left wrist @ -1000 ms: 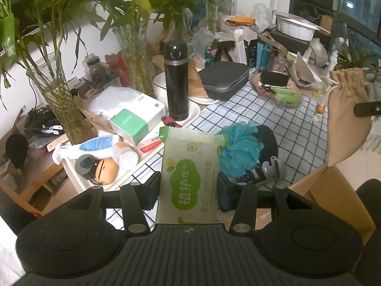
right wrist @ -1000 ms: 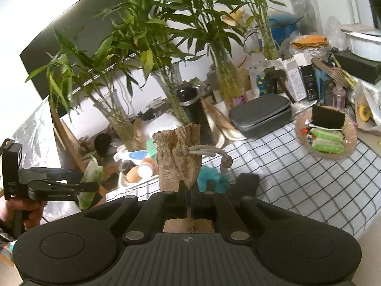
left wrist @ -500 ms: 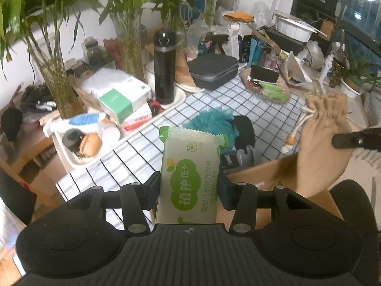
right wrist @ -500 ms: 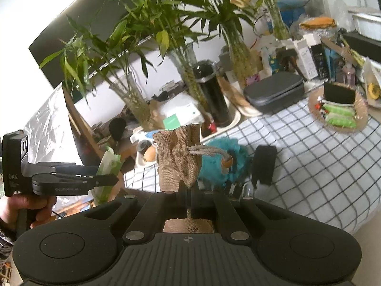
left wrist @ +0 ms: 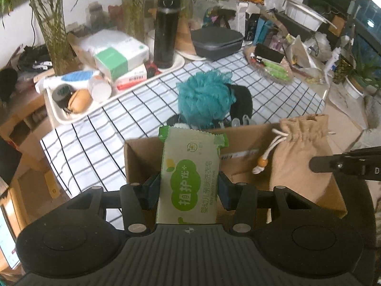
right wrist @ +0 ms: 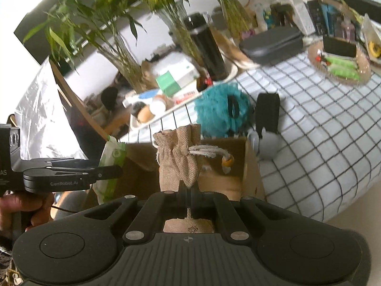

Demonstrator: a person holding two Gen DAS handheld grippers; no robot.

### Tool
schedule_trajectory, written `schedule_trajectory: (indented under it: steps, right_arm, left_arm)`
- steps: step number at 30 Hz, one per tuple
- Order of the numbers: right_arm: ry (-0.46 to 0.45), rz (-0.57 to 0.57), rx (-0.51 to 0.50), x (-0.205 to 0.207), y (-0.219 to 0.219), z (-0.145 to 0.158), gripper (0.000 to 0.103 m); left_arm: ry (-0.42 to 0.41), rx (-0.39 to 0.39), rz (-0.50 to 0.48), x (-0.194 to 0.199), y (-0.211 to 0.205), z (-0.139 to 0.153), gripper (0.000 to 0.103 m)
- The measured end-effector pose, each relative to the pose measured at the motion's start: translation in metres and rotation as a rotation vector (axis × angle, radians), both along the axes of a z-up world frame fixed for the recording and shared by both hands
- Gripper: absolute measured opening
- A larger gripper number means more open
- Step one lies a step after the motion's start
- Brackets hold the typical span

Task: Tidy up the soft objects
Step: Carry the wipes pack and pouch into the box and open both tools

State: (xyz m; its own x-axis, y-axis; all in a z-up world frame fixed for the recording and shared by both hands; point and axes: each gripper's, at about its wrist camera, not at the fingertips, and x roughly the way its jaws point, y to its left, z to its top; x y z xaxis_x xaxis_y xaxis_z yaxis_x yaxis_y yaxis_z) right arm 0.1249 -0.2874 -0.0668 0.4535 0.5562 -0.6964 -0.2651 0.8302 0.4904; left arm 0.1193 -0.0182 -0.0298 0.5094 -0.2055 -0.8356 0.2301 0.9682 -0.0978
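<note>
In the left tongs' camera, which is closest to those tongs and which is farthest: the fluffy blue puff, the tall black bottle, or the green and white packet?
1. The green and white packet, pinched right between the left tongs, over the cardboard box.
2. The fluffy blue puff, just past the box on the checked cloth.
3. The tall black bottle, at the back by the plants.

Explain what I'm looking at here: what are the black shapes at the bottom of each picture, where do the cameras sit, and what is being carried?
No robot: a person holds a two-finger gripper in each hand, each with a fisheye camera looking along its fingers. The black shapes are the gripper bodies. In the left wrist view, the left gripper clamps a green wipes packet. In the right wrist view, the right gripper is shut on a burlap drawstring pouch. Both hang over an open cardboard box at the edge of a table with a checked cloth, where a teal bath pouf lies.
</note>
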Motion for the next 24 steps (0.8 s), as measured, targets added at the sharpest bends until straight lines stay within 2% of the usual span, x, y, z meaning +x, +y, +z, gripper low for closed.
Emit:
schedule_trajectory:
  steps: [10,12,13,14,15,16,17,20,24]
  right_arm:
    - [0.068,0.012,-0.041,0.003,0.015,-0.015,0.005]
    - [0.067,0.021,-0.050,0.003,0.018,-0.015,0.008]
    - [0.069,0.021,-0.055,0.004,0.018,-0.015,0.013]
    - [0.066,0.019,-0.067,0.005,0.019,-0.015,0.031]
    - [0.063,0.020,-0.074,0.005,0.020,-0.014,0.046]
    - [0.056,0.017,-0.077,0.005,0.019,-0.013,0.069]
    - [0.041,0.021,-0.067,0.004,0.019,-0.012,0.082]
    - [0.004,0.043,-0.082,-0.001,0.022,-0.005,0.095]
    - [-0.028,0.066,-0.090,-0.004,0.025,0.002,0.098]
  left_arm:
    - [0.054,-0.011,0.006,-0.001,-0.001,-0.010,0.048]
    - [0.042,-0.006,0.008,-0.001,-0.002,-0.009,0.049]
    - [0.036,-0.005,0.008,-0.002,-0.002,-0.008,0.051]
    - [0.029,-0.005,0.006,-0.001,-0.002,-0.007,0.065]
    - [0.019,-0.003,0.006,-0.002,-0.002,-0.005,0.072]
    - [0.001,0.001,0.008,-0.003,-0.002,-0.003,0.078]
    - [-0.010,0.009,0.009,-0.004,-0.002,-0.001,0.079]
    - [-0.022,0.010,0.009,-0.005,-0.001,0.003,0.079]
    - [-0.034,0.008,0.014,-0.004,0.002,0.005,0.079]
